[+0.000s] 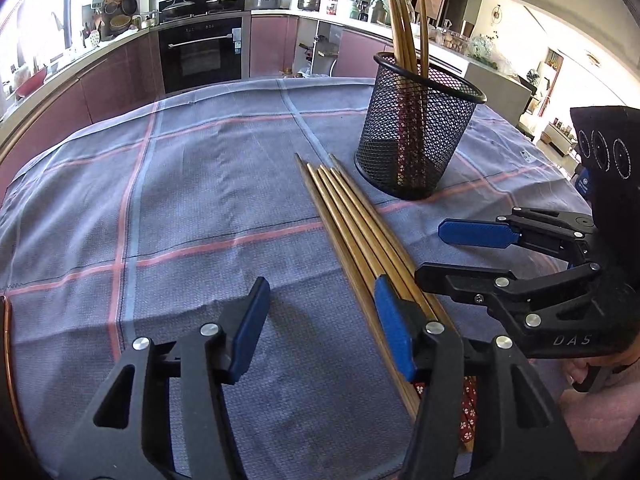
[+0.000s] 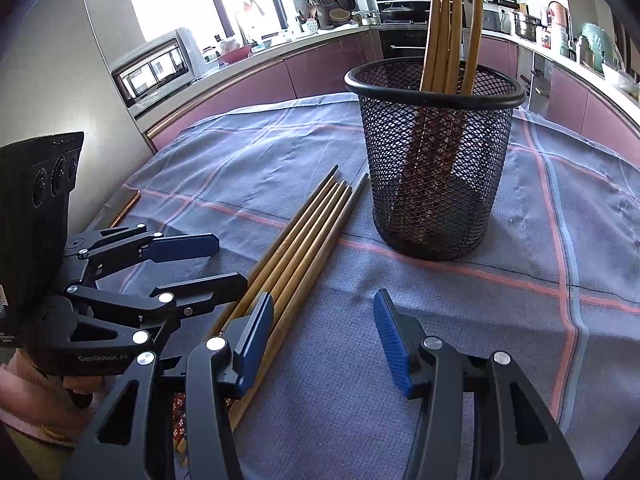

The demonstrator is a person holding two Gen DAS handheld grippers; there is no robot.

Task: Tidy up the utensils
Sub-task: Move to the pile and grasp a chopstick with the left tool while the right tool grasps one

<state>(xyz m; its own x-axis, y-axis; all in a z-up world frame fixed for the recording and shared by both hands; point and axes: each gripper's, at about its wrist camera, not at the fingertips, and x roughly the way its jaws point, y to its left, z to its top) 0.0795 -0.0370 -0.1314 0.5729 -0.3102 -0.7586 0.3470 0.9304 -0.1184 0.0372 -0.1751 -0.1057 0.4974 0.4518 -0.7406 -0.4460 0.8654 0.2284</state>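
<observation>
Upright on the checked blue-grey tablecloth [image 1: 180, 208]: a black mesh cup [image 1: 416, 132], round, with a solid black rim. Inside it, four bamboo chopsticks in the cup [image 2: 444, 40], thick patterned ends down against the mesh floor, thin tips up and fanned well above the rim, leaning toward the far wall. Nothing else made out through the mesh.

On the cloth, from about 7 o'clock of the cup in the left wrist view: a bundle of loose chopsticks [image 1: 360, 232], lying side by side and touching one another, tips near the cup's base but apart from it, running down toward 5 o'clock of the frame. Five or six in the bundle; exact count unclear where they overlap. Red patterned handle ends just visible low in both views.

Left gripper [image 1: 320, 320], seen from its own camera: blue pads standing apart, bare cloth between them, right pad [image 1: 394, 332] lying over the near part of the bundle; whether it touches cannot be told. Nothing grasped. In the right wrist view, same gripper at 9 o'clock, fingers parted beside the bundle.

Right gripper [image 2: 324, 340]: released as well, pads apart with only cloth between, left pad [image 2: 254, 340] over the edge of the bundle, cup at 12 o'clock ahead. Nothing held.

Behind, at 12 o'clock: kitchen counter [image 1: 280, 12] with pots and an oven [image 1: 200, 52] below.
</observation>
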